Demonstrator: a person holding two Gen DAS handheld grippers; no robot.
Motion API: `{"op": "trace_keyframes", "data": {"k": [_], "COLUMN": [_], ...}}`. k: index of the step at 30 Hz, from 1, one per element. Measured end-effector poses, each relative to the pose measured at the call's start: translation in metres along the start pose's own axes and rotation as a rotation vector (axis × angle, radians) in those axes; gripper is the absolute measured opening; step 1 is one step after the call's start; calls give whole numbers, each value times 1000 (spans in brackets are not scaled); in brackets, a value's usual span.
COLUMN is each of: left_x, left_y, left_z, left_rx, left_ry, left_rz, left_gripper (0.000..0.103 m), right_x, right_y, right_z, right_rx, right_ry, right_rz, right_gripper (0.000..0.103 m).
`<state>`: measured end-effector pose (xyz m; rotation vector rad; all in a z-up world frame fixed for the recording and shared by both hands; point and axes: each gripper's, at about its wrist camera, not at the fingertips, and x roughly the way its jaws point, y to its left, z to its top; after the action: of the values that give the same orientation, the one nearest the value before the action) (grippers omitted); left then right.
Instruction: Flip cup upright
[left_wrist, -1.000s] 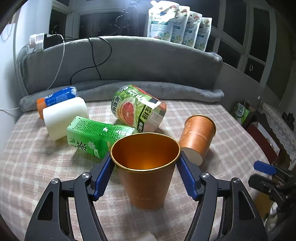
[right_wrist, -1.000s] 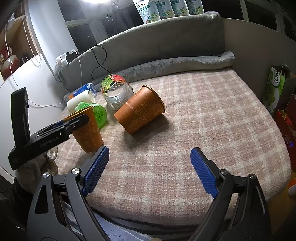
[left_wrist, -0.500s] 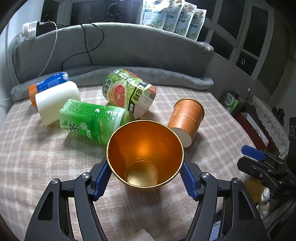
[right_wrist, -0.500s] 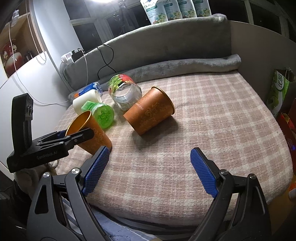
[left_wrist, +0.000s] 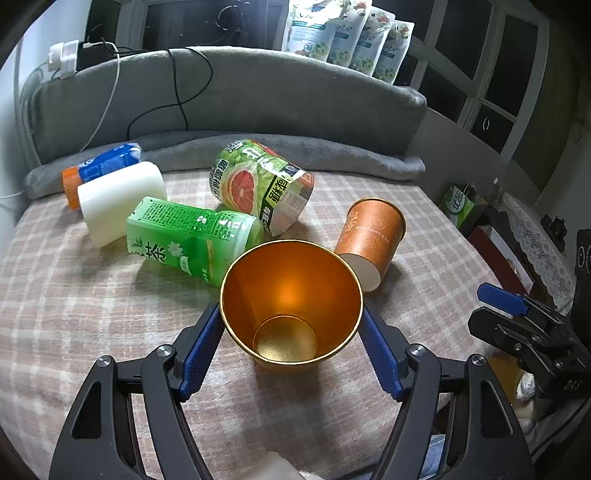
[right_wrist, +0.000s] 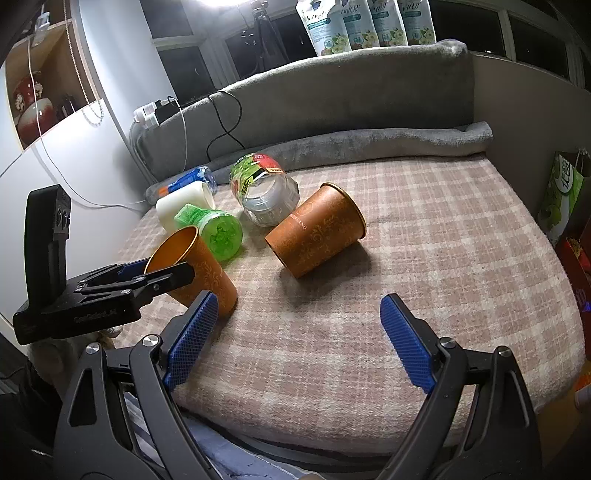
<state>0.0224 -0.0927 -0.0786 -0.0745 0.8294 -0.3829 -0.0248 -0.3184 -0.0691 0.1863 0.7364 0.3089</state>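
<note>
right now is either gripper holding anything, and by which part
The left gripper holds the tilted orange cup by its sides just below the rim, one blue pad on each side. The right gripper is open and holds nothing.

Cup – glossy metallic gold inside, matt orange outside; blanket – fuzzy checked cloth.

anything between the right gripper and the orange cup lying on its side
Nothing: in the right wrist view only bare checked blanket lies between the open right gripper and the tipped cup.
</note>
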Motion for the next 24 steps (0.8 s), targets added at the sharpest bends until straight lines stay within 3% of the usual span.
{"op": "trace_keyframes", "data": {"k": [24], "left_x": [-45], "left_y": [13], "left_z": [-20], "left_rx": [5], "left_ry": [-61], "left_rz": [33], "left_gripper": [73], "right_x": [-10], "right_y": [15], "right_z": [9], "right_rx": [-31], "right_ry": [-65], "right_rz": [-1], "right_gripper": [92]}}
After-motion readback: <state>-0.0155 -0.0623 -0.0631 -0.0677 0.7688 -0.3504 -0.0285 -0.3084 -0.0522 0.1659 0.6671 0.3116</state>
